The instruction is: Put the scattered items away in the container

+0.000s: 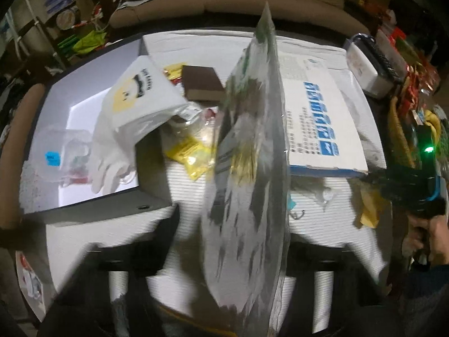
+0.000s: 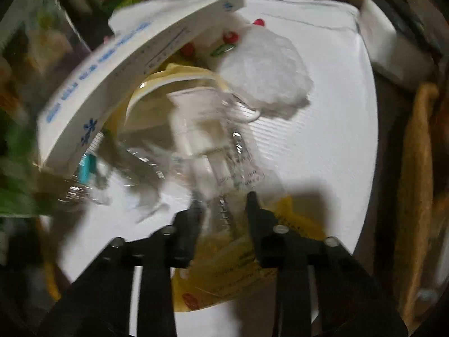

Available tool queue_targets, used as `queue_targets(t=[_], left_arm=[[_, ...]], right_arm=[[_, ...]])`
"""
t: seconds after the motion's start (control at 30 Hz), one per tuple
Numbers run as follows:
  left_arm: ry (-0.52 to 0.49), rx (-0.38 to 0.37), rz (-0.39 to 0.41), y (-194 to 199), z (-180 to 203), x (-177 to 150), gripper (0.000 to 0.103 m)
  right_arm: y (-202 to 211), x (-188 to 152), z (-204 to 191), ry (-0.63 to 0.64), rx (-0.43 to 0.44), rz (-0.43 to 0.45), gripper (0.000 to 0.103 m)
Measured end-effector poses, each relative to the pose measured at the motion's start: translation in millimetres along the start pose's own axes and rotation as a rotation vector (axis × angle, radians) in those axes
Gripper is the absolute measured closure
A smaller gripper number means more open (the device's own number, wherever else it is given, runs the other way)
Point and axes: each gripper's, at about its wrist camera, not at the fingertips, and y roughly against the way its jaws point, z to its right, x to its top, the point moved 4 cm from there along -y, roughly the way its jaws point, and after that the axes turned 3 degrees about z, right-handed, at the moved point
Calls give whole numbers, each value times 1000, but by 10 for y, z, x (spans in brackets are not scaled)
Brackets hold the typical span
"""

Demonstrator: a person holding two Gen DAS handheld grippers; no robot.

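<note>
The left gripper is clenched on a large clear plastic bag and holds it upright above the white table, just beside the open grey box. The right gripper grasps a small clear packet between its fingers, above a yellow packet on the table.

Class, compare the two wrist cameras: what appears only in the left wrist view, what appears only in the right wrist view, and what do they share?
Only the left wrist view shows the dark-rimmed container, the brown box and a tall clear bag held edge-on in the left hand-held gripper. Only the right wrist view shows the right hand-held gripper closed on a clear plastic packet and a crumpled white wad. Both show the white ribbed table cover and the white-and-blue flat box.
</note>
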Motion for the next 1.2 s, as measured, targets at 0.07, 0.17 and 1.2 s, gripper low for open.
queue_targets(t=[0.07, 0.17, 1.2], left_arm=[[-27, 8, 4, 7, 58, 1, 99], [6, -60, 47, 99, 15, 32, 100], [320, -25, 612, 1721, -656, 168, 101]], right_arm=[[182, -52, 89, -72, 38, 25, 88], [561, -169, 216, -188, 151, 110, 91], [1356, 624, -944, -239, 442, 510, 91]])
